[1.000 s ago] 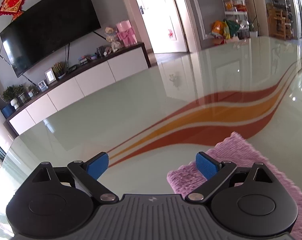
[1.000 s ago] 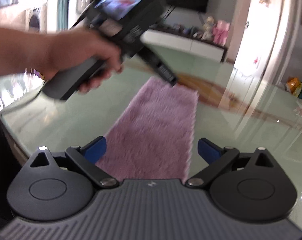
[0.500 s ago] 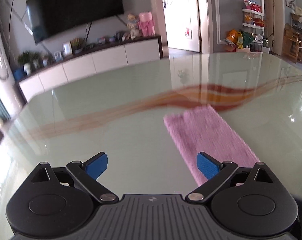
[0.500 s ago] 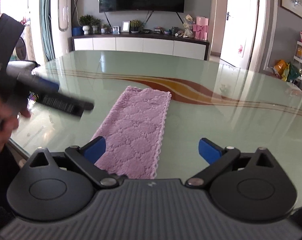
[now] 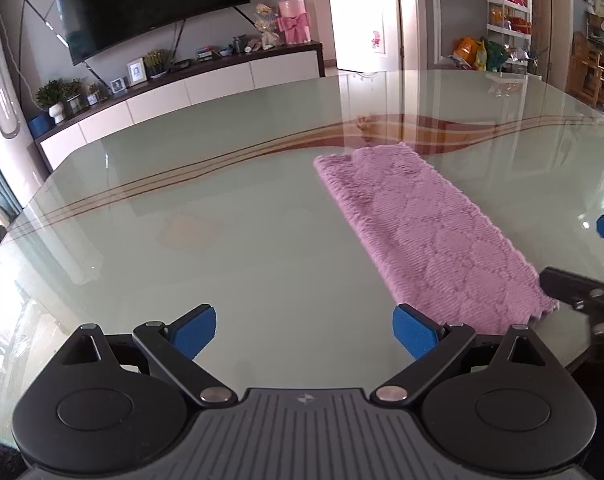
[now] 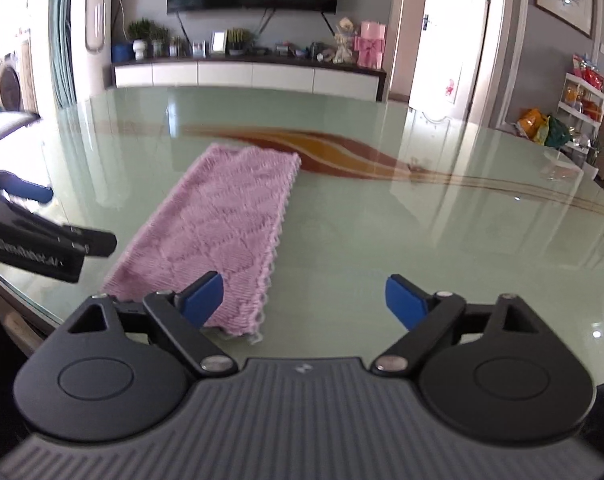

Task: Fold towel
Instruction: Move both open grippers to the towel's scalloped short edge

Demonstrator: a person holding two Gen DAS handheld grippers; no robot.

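A long pink towel (image 5: 426,224) lies flat on the glass table (image 5: 222,220), folded into a narrow strip that runs away from the near edge. My left gripper (image 5: 304,336) hovers open over bare glass to the left of the towel's near end, nothing between its blue pads. In the right wrist view the same towel (image 6: 222,224) sits ahead and left. My right gripper (image 6: 304,300) is above the towel's near right corner. Its jaws are closing slightly but stand wide, with only the towel's edge under the left pad (image 6: 204,296). Neither gripper holds anything.
The table's near edge (image 6: 30,300) curves close below both grippers. The other gripper's black body (image 6: 34,240) shows at the left of the right wrist view. Orange and brown stripes (image 6: 342,156) cross the glass beyond the towel. A TV cabinet (image 5: 190,88) stands behind the table.
My left gripper has swung left and back from the towel's far end to the near side. The right gripper dipped toward the towel's near corner and its jaws narrowed a little.
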